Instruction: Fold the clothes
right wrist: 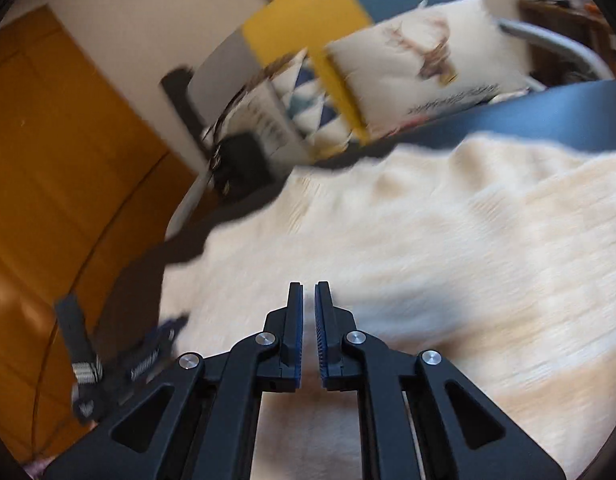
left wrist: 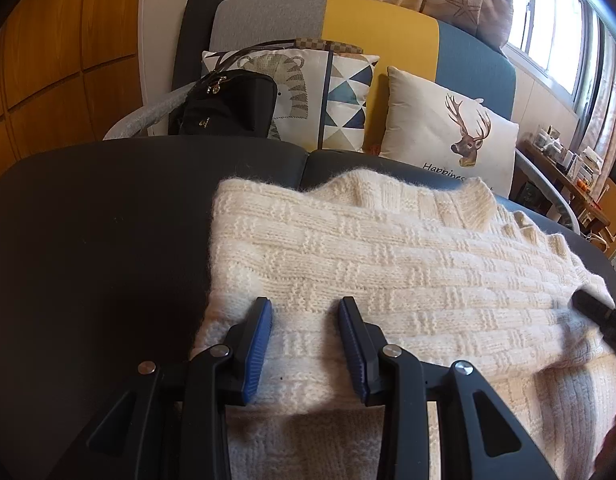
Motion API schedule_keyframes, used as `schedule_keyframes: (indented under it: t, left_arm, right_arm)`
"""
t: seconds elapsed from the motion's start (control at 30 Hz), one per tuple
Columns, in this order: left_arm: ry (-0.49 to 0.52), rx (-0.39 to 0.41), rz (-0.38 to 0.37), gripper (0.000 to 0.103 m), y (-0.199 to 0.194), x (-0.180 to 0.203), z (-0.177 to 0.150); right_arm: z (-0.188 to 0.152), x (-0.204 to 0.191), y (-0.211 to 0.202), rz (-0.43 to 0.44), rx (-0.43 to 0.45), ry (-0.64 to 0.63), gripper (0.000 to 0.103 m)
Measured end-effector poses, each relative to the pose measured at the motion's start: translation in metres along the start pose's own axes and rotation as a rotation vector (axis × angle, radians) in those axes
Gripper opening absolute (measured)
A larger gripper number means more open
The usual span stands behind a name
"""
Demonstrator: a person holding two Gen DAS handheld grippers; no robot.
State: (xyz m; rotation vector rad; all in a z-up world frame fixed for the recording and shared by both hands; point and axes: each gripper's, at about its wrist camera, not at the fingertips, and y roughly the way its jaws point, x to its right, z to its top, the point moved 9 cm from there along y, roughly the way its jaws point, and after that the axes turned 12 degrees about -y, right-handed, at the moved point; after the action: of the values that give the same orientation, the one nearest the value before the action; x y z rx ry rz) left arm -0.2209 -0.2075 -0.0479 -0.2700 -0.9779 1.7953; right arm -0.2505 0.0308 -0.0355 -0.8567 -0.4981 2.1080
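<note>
Surface: one dark table.
Garment: one cream sweater.
Cushions: two, at 12 o'clock.
Left gripper: released, over sweater.
Right gripper: nearly clenched, grasping nothing.

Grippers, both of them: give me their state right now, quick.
Left gripper: open, fingers spread over the cream sweater, holding nothing.
Right gripper: nearly shut, a thin gap between the pads, nothing visibly held; the view is blurred.
</note>
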Motion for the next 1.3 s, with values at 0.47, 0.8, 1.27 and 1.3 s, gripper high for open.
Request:
schedule_keyframes:
  t: [0.47, 0.8, 1.27, 1.3]
  left_arm:
    - [0.004, 0.004, 0.001, 0.037, 0.0, 0.0, 0.0]
    - [-0.003, 0.002, -0.012, 0.036, 0.0, -0.002, 0.001]
    - [0.186, -0.105, -0.375, 0.032, -0.064, 0.171, -0.077]
    - [0.223, -0.125, -0.414, 0.032, -0.066, 0.197, -0.09]
  right_arm:
    - [-0.019, 0.085, -0.049, -0.071, 0.072, 0.224, 0.005]
    - [-0.054, 0.159, -0.107, -0.165, 0.256, 0.487, 0.008]
    - [-0.051, 0.155, -0.102, -0.218, 0.228, 0.422, 0.008]
    - [-0.052, 0.155, -0.102, -0.216, 0.231, 0.423, 0.008]
